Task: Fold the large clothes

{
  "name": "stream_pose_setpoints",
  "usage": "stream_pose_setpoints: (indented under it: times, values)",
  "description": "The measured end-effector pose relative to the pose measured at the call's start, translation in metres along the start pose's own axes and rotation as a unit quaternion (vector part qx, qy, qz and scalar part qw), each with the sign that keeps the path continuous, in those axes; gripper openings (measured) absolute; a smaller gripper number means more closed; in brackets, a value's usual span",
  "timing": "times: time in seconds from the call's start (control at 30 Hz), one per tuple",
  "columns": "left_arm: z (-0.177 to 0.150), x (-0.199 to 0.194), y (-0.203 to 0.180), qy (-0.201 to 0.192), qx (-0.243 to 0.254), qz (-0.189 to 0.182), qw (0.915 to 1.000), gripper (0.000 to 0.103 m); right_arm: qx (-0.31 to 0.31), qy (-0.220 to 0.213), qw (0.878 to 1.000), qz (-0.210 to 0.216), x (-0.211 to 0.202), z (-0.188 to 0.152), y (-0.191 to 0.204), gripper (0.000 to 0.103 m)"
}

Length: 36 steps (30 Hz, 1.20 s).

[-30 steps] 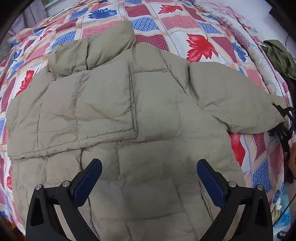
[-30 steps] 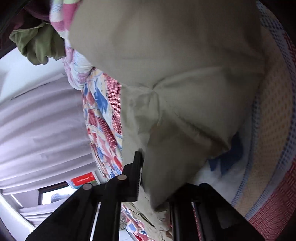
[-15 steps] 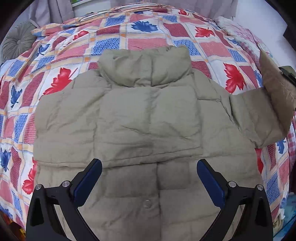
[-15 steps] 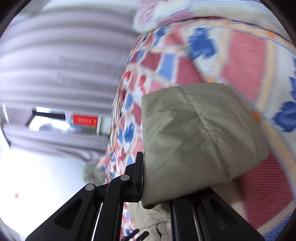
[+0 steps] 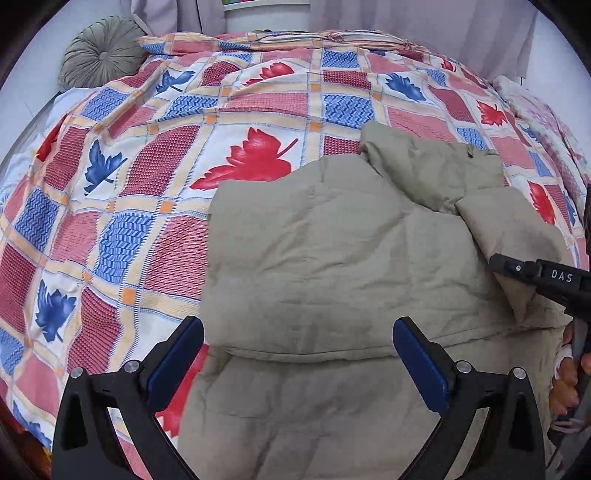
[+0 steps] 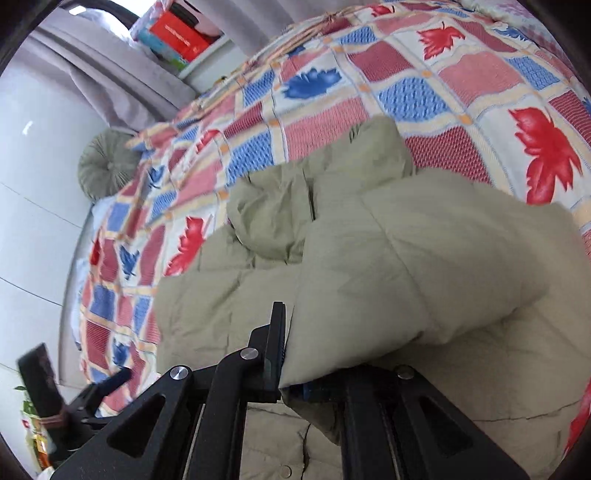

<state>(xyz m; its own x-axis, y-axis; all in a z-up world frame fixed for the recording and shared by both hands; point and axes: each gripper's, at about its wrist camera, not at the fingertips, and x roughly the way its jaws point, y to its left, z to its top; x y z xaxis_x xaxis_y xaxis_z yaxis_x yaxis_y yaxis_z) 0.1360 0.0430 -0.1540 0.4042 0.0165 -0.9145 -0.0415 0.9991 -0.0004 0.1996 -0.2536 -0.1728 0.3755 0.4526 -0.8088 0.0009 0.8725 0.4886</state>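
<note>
A beige puffer jacket point(image 5: 332, 258) lies flat on the bed, its collar point(image 5: 424, 166) toward the far side. One sleeve is folded across its chest. My left gripper point(image 5: 295, 332) hovers open over the jacket's lower body, blue pads wide apart with nothing between them. My right gripper point(image 6: 291, 354) is shut on the cuff of the other sleeve point(image 6: 424, 266), which hangs doubled over the jacket's body point(image 6: 229, 302). In the left wrist view the right gripper point(image 5: 502, 260) reaches in from the right edge, holding that sleeve point(image 5: 517, 229).
The bed carries a red, blue and white leaf-patterned cover point(image 5: 129, 184). A round green cushion point(image 5: 99, 51) sits at the far left corner by grey curtains. A shelf holding a red box point(image 6: 177, 33) stands behind the bed. A hand point(image 5: 565, 380) shows at the right edge.
The right gripper has swung the sleeve up from the bed's side and across onto the jacket, rolling as it went. The left gripper has shifted left, so the jacket now sits right of centre.
</note>
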Motion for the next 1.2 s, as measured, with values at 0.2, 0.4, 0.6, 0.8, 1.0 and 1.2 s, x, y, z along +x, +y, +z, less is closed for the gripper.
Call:
stream_pose_setpoints:
  times: [0.2, 0.4, 0.6, 0.8, 1.0, 1.2]
  values:
    - [-0.008, 0.03, 0.006, 0.025, 0.019, -0.004, 0.9995, 0.102, 0.028, 0.041, 0.998, -0.046, 0.048, -0.024, -0.005, 0.011]
    - [-0.004, 0.039, -0.019, 0.026, -0.011, -0.057, 0.998, 0.102, 0.043, 0.039, 0.998, -0.017, 0.023, -0.027, -0.004, 0.074]
    - [0.014, 0.039, -0.029, 0.012, -0.021, -0.075, 0.9969, 0.102, 0.099, -0.012, 0.995, -0.008, -0.027, -0.033, -0.031, 0.074]
    - [0.02, 0.036, -0.019, 0.007, -0.046, -0.111, 0.9928, 0.102, 0.247, -0.066, 0.966, 0.032, -0.045, -0.017, -0.096, 0.057]
    - [0.024, 0.031, 0.012, 0.001, -0.109, -0.182, 0.9771, 0.102, 0.112, -0.066, 0.991, 0.033, -0.034, 0.014, -0.031, 0.014]
    - [0.028, 0.029, 0.02, 0.0, -0.14, -0.26, 0.9555, 0.102, -0.09, 0.022, 0.996, -0.009, 0.011, -0.023, 0.064, 0.018]
